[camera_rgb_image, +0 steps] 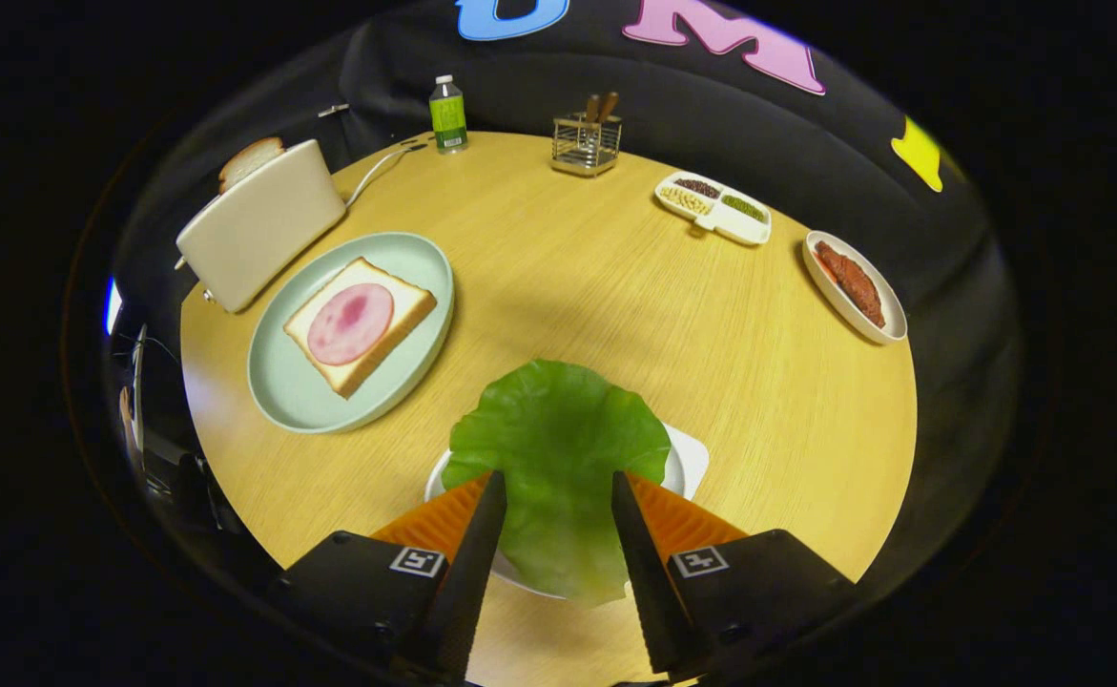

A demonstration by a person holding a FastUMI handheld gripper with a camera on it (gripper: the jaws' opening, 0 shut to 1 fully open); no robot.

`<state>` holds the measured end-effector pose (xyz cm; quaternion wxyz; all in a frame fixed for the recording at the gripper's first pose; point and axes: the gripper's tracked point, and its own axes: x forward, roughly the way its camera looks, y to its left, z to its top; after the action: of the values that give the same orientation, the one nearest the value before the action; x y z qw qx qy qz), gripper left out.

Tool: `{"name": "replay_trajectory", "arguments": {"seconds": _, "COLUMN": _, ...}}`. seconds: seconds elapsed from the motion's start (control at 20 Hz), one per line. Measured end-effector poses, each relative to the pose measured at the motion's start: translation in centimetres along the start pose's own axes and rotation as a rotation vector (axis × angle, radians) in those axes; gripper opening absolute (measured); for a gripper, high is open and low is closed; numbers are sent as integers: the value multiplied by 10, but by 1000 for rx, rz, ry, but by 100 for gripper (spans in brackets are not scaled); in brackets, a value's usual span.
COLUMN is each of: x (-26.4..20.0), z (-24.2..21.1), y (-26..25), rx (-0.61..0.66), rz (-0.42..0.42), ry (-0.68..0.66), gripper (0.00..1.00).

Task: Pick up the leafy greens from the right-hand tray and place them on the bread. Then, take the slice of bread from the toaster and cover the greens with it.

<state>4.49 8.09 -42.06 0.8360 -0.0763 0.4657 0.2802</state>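
1. Tool (558, 496): two-finger, held over the near edge of the round, pale wooden surface (615, 296). Its fingers stand apart, one on each side of the leaf; whether either finger touches the leaf cannot be told.
2. Broad, crinkled green lettuce leaf (558, 448): lies between the fingers and spreads just ahead of them, covering most of a small white tray (687, 458), whose rim shows at both sides of the leaf.
3. Pale green oval plate (300, 391): ahead and to the left of the fingers, near the leaf but apart from it.
4. Square slice of white bread with a brown crust (401, 305): flat on the pale green plate, topped by a round pink slice of ham (350, 324).
5. Cream-coloured toaster (258, 229): just beyond the plate, with a second slice of bread (250, 160) standing up out of its slot and a white cord (372, 175) trailing behind it.
6. Small bottle with a green label (447, 114): at the far edge of the surface.
7. Wire holder with wooden-handled utensils (587, 143): at the far edge, to the right of the bottle.
8. White divided dish of grains and beans (713, 207): far right.
9. White oval dish of reddish-brown food (854, 284): further right, near the edge.
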Motion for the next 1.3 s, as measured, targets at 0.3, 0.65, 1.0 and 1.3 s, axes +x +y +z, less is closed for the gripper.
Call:
{"name": "replay_trajectory", "arguments": {"seconds": 0.3, "x": -3, "z": -22, "y": -17, "rx": 107, "rz": -5, "ry": 49, "gripper": 32}}
{"name": "replay_trajectory", "arguments": {"seconds": 0.65, "x": -29, "z": -19, "y": -23, "rx": 79, "rz": -86, "ry": -33, "gripper": 6}}
{"name": "replay_trajectory", "arguments": {"seconds": 1.0, "x": -100, "z": 72, "y": 51, "rx": 94, "rz": 15, "ry": -283, "gripper": 5}}
{"name": "replay_trajectory", "arguments": {"seconds": 1.3, "x": -87, "z": 113, "y": 122, "rx": 56, "rz": 116, "ry": -276, "gripper": 5}}
